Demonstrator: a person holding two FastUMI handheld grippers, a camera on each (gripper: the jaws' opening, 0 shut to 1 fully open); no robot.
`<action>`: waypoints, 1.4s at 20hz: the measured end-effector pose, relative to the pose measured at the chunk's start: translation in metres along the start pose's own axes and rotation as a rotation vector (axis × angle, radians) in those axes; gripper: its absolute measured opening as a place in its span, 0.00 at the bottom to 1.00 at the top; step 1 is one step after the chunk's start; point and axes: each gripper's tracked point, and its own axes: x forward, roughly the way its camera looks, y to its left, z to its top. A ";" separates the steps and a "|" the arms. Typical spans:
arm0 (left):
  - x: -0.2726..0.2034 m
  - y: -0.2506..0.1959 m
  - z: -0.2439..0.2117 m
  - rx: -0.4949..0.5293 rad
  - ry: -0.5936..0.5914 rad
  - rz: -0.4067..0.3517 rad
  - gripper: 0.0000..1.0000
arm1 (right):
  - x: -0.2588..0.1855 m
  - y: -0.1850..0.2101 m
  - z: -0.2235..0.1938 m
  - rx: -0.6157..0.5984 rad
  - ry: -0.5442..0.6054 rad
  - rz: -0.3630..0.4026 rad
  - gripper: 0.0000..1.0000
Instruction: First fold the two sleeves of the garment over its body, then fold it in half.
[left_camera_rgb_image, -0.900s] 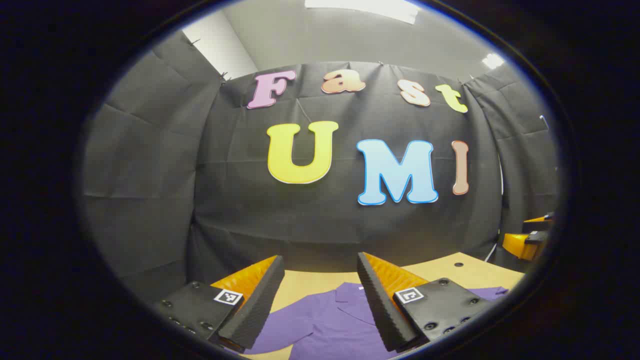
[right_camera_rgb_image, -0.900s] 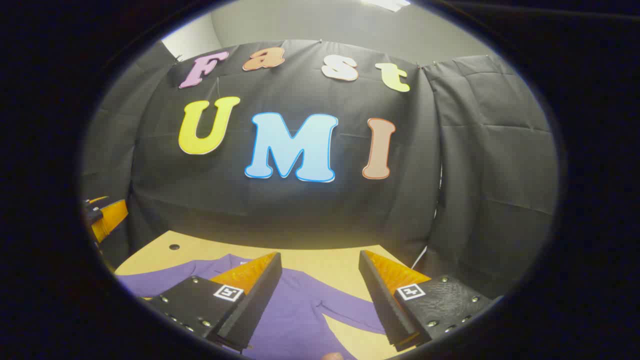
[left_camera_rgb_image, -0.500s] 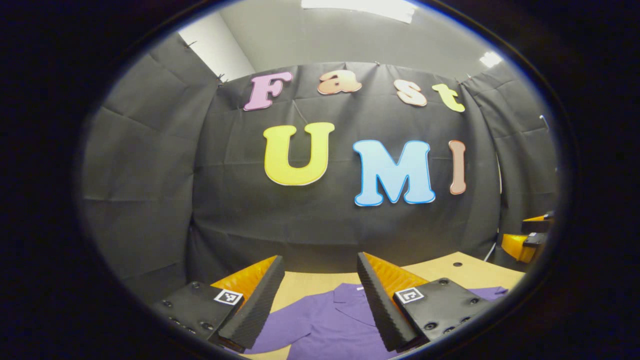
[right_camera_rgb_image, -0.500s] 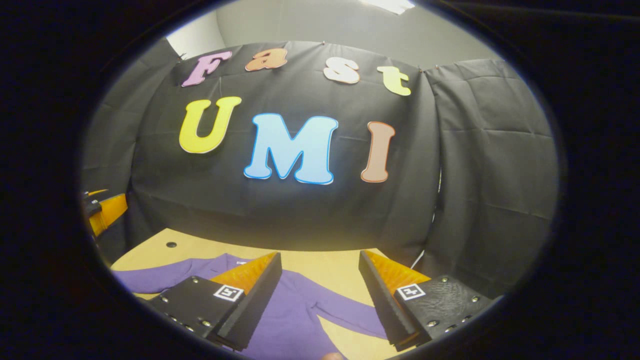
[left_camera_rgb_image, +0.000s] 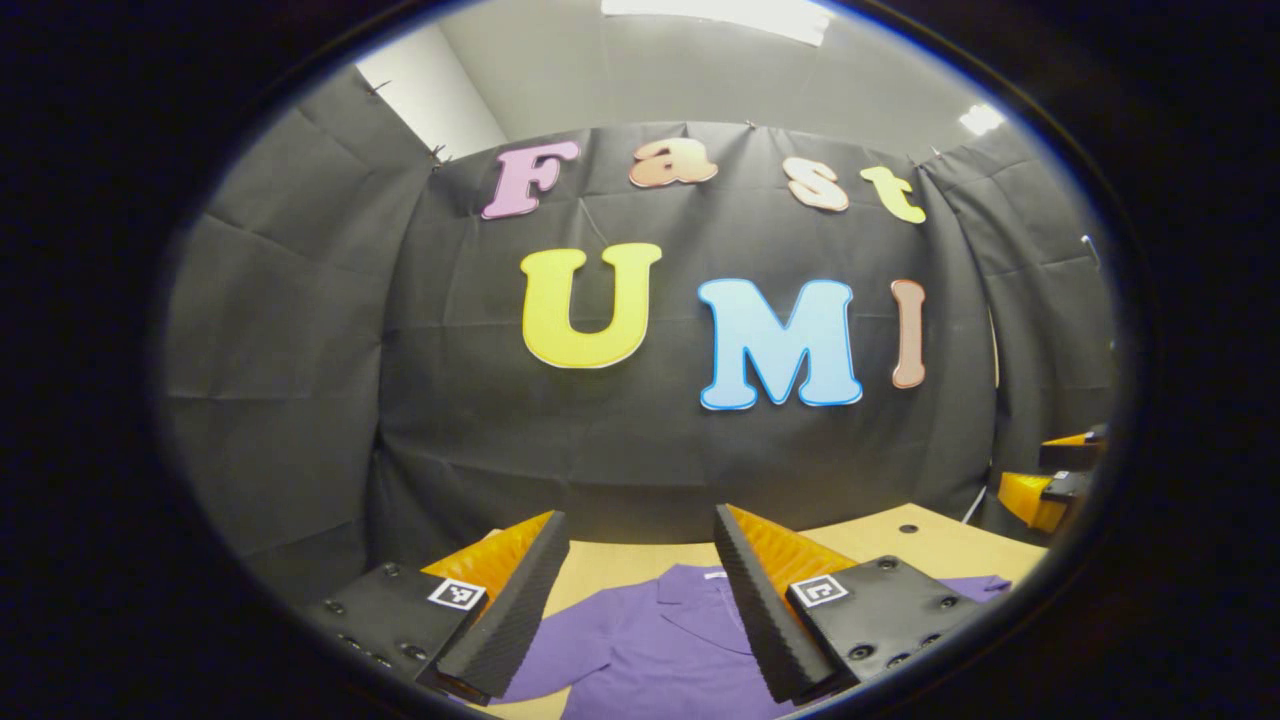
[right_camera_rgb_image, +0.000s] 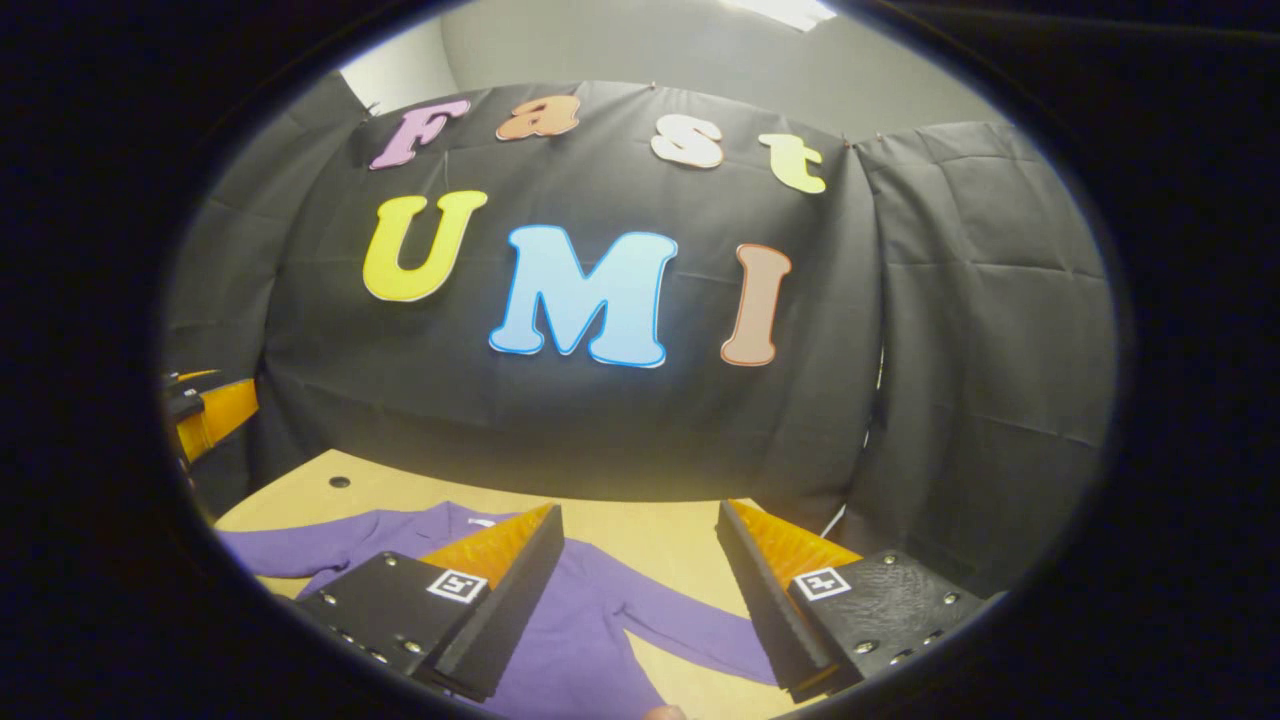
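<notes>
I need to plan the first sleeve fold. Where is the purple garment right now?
The purple garment lies flat on the wooden table, sleeves still spread; in the right gripper view it sits below the open right gripper.

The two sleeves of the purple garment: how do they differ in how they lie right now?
In the right gripper view, the right sleeve runs out at a slant past the open right hand-held gripper, while the left sleeve stretches level toward the far table edge. The right sleeve lies nearer the camera; the left one lies farther off. Both lie flat and spread out, neither yet folded over the body.
</notes>
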 end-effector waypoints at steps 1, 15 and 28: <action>0.000 0.000 -0.001 -0.002 0.002 0.001 0.93 | 0.000 -0.002 -0.001 0.002 0.004 -0.005 0.96; 0.010 -0.003 -0.003 0.041 0.004 0.064 0.93 | 0.028 -0.091 -0.083 -0.007 0.160 -0.187 0.96; 0.010 0.000 -0.007 0.044 0.026 0.104 0.93 | 0.044 -0.169 -0.233 0.145 0.510 -0.354 0.96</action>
